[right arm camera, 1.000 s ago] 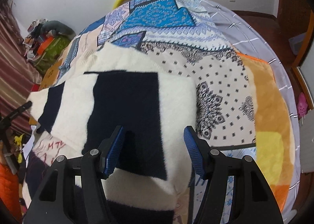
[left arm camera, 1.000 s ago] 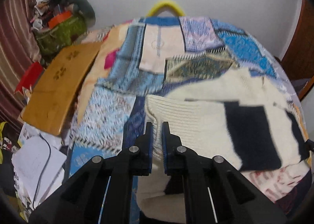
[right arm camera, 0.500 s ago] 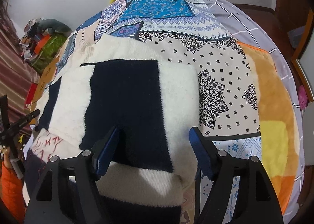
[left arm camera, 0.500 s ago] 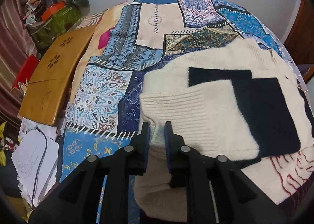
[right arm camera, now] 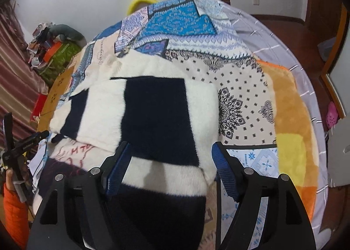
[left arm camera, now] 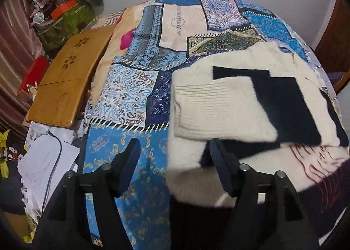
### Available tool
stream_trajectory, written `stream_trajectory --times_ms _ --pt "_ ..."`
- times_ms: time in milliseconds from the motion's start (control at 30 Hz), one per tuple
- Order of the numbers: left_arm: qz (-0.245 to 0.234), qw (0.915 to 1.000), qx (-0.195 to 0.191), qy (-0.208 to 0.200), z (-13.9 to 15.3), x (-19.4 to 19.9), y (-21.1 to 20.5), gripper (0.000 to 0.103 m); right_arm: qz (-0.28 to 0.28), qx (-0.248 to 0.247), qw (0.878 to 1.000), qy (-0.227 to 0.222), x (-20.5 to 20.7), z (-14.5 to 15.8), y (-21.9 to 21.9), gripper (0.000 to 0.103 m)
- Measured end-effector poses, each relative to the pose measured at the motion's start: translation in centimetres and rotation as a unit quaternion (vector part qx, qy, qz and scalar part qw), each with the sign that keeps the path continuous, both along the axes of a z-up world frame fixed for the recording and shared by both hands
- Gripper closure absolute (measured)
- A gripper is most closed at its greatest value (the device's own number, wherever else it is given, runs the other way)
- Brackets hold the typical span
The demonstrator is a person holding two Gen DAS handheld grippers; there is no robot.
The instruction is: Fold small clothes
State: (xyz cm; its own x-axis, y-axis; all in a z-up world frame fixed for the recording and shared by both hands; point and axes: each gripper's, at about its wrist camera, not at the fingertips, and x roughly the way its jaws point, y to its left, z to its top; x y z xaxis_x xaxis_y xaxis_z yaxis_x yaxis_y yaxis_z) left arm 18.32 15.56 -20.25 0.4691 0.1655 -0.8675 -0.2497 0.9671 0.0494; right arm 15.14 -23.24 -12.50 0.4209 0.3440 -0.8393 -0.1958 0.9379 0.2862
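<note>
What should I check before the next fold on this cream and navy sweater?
1. Left hand-held gripper let go: ok, jaws have just been opening, nothing pinched between them.
2. Right hand-held gripper free: ok, jaws apart above the sweater, pads not pressing it.
3. Sleeve folded in: ok, ribbed cuff lies across the body.
4. Sweater flat on the quilt: ok at the top; near edge cannot tell.
5. Garment underneath clear of the fold: not ok, the sweater overlaps it.

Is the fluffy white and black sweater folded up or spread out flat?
Folded. On the sweater, the ribbed cuff lies across its body.
</note>
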Motion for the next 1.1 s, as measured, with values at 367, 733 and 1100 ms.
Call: stream_trajectory --times_ms 367,733,1100 --pt "-0.014 0.9989 -0.010 -0.043 3.9 -3.9 -1.8 0.027 -0.010 -0.006 0.997 -0.078 -3.8 5.7 -1.4 0.023" --pt "-0.007 0.9990 -0.034 -0.027 2.8 -6.2 -2.0 0.016 -0.021 -0.017 0.997 -0.076 -6.6 5.3 -3.1 0.020" --pt "0.015 0.9972 -0.068 0.029 -1.5 -6.9 -1.3 0.016 -0.016 0.023 1.000 0.002 -7.2 -0.9 -2.7 0.020"
